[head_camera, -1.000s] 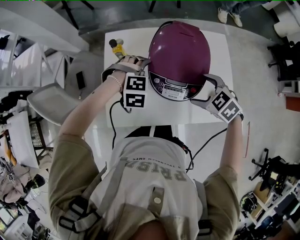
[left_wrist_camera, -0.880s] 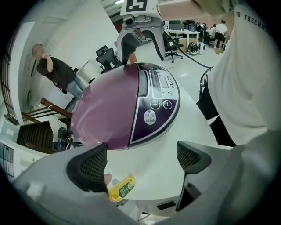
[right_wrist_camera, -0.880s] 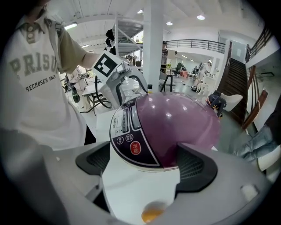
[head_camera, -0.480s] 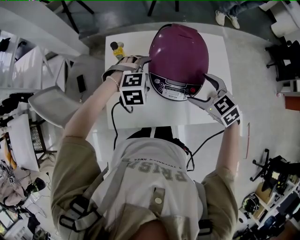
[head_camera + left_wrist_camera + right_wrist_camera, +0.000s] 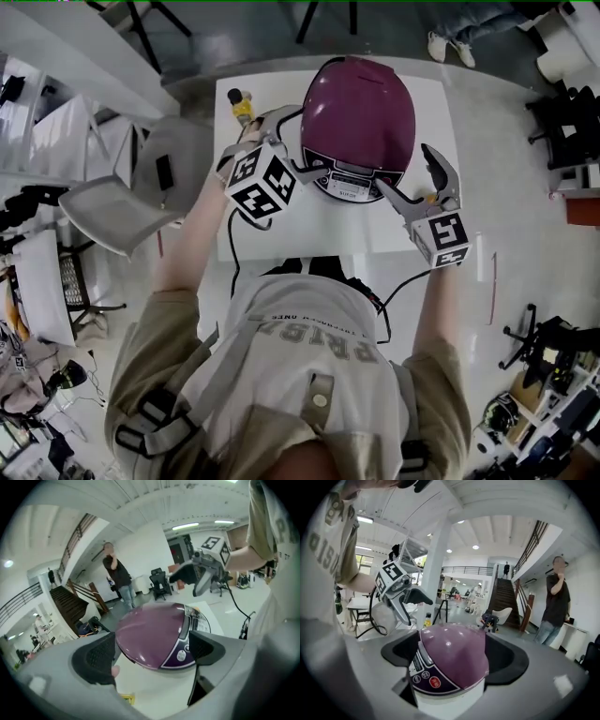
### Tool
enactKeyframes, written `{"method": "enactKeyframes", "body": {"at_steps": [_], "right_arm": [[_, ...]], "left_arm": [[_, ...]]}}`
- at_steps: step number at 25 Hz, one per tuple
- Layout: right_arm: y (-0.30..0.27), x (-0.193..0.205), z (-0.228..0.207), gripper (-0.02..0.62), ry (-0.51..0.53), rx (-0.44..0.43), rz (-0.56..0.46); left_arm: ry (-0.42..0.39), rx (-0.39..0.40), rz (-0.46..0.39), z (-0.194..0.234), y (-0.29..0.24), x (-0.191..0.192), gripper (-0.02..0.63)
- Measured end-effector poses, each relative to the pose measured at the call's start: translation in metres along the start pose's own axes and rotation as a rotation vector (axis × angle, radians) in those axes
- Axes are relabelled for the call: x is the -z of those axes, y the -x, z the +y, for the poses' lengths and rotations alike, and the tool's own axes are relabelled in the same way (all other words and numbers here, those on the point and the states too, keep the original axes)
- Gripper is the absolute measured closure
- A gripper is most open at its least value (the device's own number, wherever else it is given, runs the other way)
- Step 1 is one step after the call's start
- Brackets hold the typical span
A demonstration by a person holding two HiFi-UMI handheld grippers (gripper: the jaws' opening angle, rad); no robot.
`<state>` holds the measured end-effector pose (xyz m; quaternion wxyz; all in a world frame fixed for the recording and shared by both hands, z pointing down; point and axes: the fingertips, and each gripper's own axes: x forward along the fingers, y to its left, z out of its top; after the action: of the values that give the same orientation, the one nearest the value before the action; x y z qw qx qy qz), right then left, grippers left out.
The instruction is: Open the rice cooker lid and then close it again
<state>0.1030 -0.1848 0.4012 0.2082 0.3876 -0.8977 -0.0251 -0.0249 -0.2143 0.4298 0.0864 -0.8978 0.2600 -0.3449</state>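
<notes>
Rice cooker (image 5: 358,117) sits shut on white table (image 5: 328,230)

A rice cooker (image 5: 358,117) sits toward the far side of the surface (image 5: 319,225), its control panel (image 5: 354,180) turned to the near edge. The left hand-held gripper (image 5: 312,139) flanks the cooker on its left and the right hand-held gripper (image 5: 403,166) on its right. Each has its jaws apart with the cooker between them. A small bottle (image 5: 242,101) stands at the surface's far left corner, just behind the left hand-held gripper. A cable (image 5: 231,253) drops over the near edge on the left. A chair (image 5: 112,202) stands on the floor left of the surface. A person (image 5: 555,602) stands beyond the far edge.
</notes>
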Motion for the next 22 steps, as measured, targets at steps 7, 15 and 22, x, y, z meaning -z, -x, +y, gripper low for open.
{"method": "enactKeyframes", "body": {"at_steps": [7, 15, 22], "right_arm": [[0.016, -0.032, -0.015, 0.253, -0.09, 0.246, -0.197], [0.038, -0.051, -0.014, 0.448, -0.146, 0.43, -0.32], [0.052, -0.058, -0.01, 0.55, -0.135, 0.544, -0.348]], "left_arm": [[0.276, -0.344, -0.252, 0.036, 0.036, -0.027, 0.195], [0.43, -0.602, -0.378, 0.047, 0.077, -0.034, 0.435], [0.443, -0.699, -0.412, 0.048, 0.098, -0.034, 0.578]]}}
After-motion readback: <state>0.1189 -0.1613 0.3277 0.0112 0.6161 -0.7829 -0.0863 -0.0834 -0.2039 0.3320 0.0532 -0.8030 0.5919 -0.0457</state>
